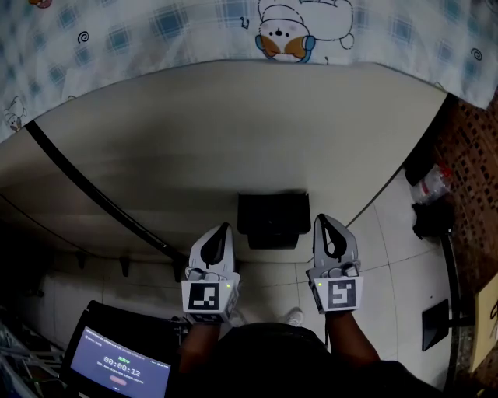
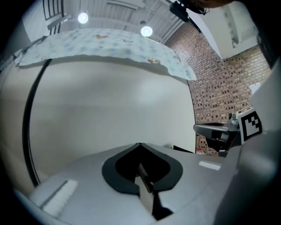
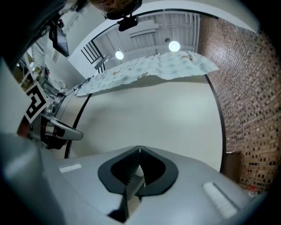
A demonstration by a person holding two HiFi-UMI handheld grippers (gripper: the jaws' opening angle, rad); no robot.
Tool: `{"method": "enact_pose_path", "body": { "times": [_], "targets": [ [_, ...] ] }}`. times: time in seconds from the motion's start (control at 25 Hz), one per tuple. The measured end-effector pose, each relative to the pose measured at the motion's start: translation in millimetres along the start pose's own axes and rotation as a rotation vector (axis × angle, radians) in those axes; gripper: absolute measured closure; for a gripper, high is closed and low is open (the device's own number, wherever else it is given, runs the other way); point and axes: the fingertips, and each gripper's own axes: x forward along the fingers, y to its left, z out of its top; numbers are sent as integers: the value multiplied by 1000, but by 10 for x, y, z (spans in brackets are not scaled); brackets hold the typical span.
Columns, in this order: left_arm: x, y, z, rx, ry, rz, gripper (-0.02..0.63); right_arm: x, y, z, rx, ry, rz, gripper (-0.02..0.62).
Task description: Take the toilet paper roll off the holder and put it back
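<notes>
A black box-shaped holder (image 1: 273,220) is fixed low on the cream wall (image 1: 233,132). No toilet paper roll shows in any view. My left gripper (image 1: 226,228) points at the wall just left of the holder, shut and holding nothing. My right gripper (image 1: 321,220) sits just right of the holder, also shut and holding nothing. In the left gripper view the left gripper (image 2: 140,144) has its jaws meeting at the tip before bare wall, with the right gripper (image 2: 219,132) at the side. In the right gripper view the right gripper (image 3: 140,148) is shut too, and the left gripper (image 3: 57,129) shows beside it.
A patterned cloth (image 1: 233,23) hangs over the top of the wall. A black strip (image 1: 93,190) runs diagonally down the wall at left. A screen with a timer (image 1: 117,365) sits at lower left. A brick wall (image 1: 475,155), a plastic bottle (image 1: 432,183) and tiled floor (image 1: 405,256) lie to the right.
</notes>
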Motion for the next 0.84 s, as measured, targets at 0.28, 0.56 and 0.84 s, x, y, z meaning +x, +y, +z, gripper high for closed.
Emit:
{"method": "enact_pose_path", "body": {
  "times": [0.28,0.56,0.84],
  "targets": [
    [41,-129,131,33,-35,-30,589,4,41,125,10,-47,4,594],
    [28,-157,110,33,-33,-30,589,-16,43,135,8,-54,-1,594],
    [18,-195,68,25,-24,-35,589,-29,48,126,11,-55,-4,594]
  ]
}}
